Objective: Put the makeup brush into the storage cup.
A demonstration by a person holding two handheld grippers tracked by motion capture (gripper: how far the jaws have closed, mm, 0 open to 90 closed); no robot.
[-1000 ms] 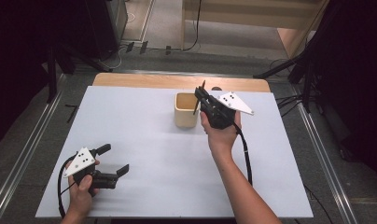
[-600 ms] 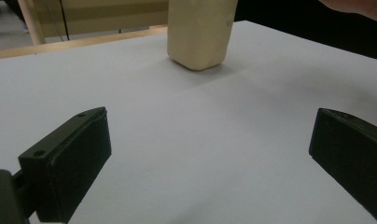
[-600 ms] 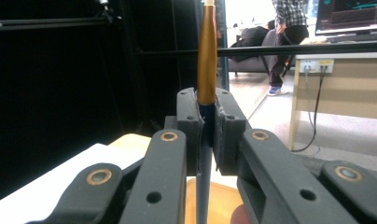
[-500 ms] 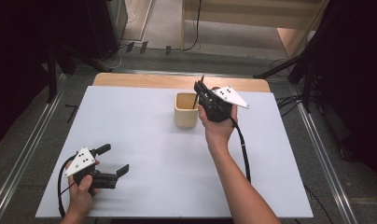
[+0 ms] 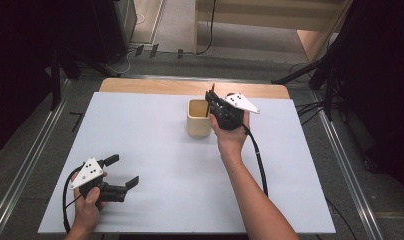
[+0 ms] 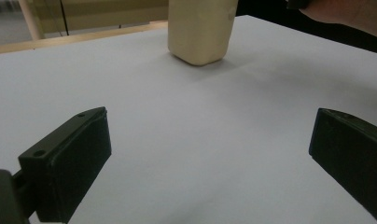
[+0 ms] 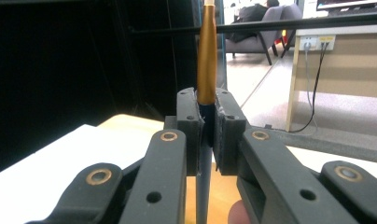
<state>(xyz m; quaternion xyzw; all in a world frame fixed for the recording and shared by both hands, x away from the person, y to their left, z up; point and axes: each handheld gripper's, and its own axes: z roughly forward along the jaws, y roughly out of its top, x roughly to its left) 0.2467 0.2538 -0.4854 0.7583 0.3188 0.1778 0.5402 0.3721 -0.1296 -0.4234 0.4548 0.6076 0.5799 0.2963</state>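
While your right gripper (image 5: 210,102) squeezes a thin pen (image 7: 206,60), the pen stands upright over the tan cup (image 5: 198,117) at the far side of the white table (image 5: 155,150). Your left gripper (image 5: 121,171) rests near you with its jaws wide apart and nothing between them.

Pen (image 7: 206,56) tip past the top edge, lower shaft behind tool (image 7: 206,128) pads

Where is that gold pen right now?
The pen stands upright, pinched in the right gripper, just above the cream cup at the table's far middle in the high view.
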